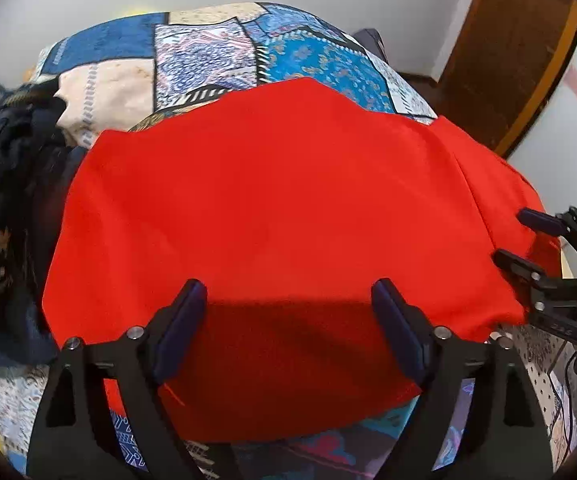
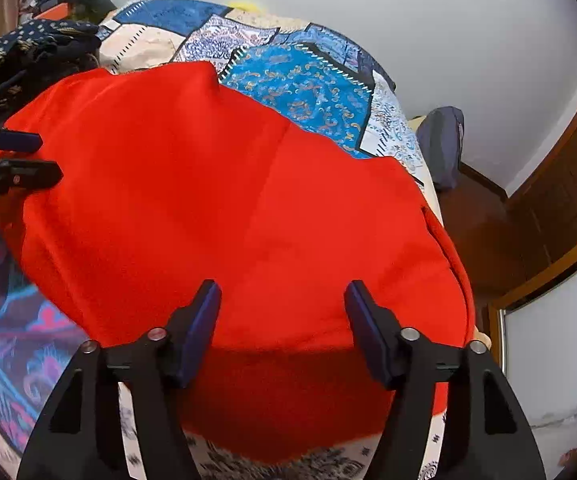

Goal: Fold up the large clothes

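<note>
A large red garment (image 1: 272, 216) lies spread flat on a bed with a patchwork cover (image 1: 208, 56). My left gripper (image 1: 290, 290) hovers over the garment's near edge, open, its blue pads apart with only flat cloth below them. My right gripper (image 2: 282, 290) is open in the same way above the garment (image 2: 228, 200), near its right edge. In the left wrist view the right gripper (image 1: 512, 236) shows at the far right over the red cloth. The left gripper (image 2: 44, 158) shows at the left edge of the right wrist view. Neither holds cloth.
A heap of dark patterned clothes (image 1: 4, 152) lies at the bed's left side, also seen as dark clothes (image 2: 28, 56). A wooden door frame (image 1: 520, 56) and white wall stand to the right. A dark blue cloth (image 2: 442, 144) hangs off the bed's far right edge.
</note>
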`<action>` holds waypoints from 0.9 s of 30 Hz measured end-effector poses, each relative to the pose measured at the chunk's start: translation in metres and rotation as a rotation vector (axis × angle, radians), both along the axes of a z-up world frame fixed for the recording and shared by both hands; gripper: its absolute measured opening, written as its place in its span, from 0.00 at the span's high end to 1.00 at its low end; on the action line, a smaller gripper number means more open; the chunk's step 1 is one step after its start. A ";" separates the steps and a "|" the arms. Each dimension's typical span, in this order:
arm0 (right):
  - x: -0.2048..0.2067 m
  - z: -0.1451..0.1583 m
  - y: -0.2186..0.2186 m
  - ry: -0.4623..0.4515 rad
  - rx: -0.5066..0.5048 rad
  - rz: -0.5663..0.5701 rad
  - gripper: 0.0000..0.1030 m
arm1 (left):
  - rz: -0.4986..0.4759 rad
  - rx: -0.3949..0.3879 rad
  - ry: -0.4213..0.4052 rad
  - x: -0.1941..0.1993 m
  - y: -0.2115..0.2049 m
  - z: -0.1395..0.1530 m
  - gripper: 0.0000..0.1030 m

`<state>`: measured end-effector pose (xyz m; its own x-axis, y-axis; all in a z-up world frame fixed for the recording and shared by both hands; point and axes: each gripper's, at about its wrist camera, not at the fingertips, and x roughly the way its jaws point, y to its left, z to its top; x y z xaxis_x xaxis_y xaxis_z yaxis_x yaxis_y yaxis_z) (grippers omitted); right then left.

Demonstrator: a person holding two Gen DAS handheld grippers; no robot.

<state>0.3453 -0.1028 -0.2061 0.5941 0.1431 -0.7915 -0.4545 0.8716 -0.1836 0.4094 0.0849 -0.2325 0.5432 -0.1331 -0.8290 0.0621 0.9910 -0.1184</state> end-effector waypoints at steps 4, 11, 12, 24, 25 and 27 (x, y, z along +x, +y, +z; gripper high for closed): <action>-0.005 0.002 -0.023 0.024 0.049 -0.063 0.26 | 0.058 -0.013 0.012 -0.014 0.022 -0.005 0.16; -0.005 -0.011 -0.073 0.089 0.018 -0.258 0.26 | 0.192 0.016 0.061 -0.044 0.067 -0.021 0.15; -0.005 -0.013 -0.079 0.107 0.011 -0.288 0.26 | 0.225 -0.017 0.077 -0.051 0.076 -0.021 0.15; -0.037 0.022 -0.102 0.119 0.168 -0.357 0.26 | 0.380 -0.168 0.105 -0.112 0.108 -0.011 0.15; -0.037 0.025 -0.100 0.113 0.177 -0.347 0.26 | 0.370 -0.217 0.108 -0.114 0.105 -0.011 0.15; -0.038 0.029 -0.093 0.108 0.193 -0.327 0.26 | 0.337 -0.319 0.118 -0.116 0.097 -0.014 0.15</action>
<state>0.3075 -0.1957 -0.1772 0.5478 0.1126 -0.8290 -0.1553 0.9874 0.0314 0.2935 0.1820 -0.2467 0.5042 -0.2231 -0.8343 -0.2891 0.8667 -0.4065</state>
